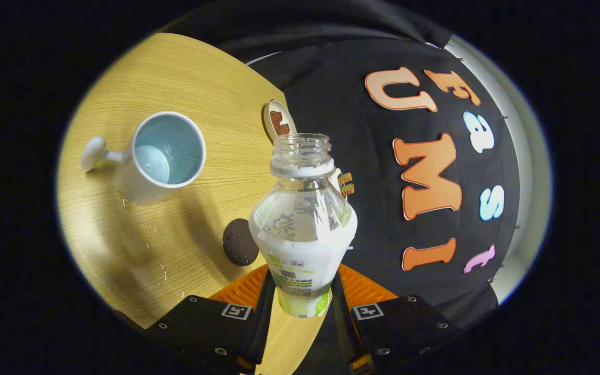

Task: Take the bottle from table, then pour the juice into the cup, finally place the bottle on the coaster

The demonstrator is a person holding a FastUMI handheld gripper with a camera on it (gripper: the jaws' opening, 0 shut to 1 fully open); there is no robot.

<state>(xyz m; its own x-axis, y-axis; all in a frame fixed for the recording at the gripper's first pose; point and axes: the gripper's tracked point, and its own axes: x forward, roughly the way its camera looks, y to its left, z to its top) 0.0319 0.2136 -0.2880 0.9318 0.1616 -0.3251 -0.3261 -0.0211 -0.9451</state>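
Tongs (302, 297) were closed on the bottle (302, 229), both fingers pressing its labelled lower body, cap off. Thin clear plastic, it probably felt light, slick and easily squeezed, so the low grip suited. Just beyond lay the dark coaster (240, 242) on the worktop (185, 73); farther off stood the cup (162, 156), droplets beside it.

A light wooden table (185, 78) stands by a black cloth wall (331, 94), with a white wall (513, 130) behind.
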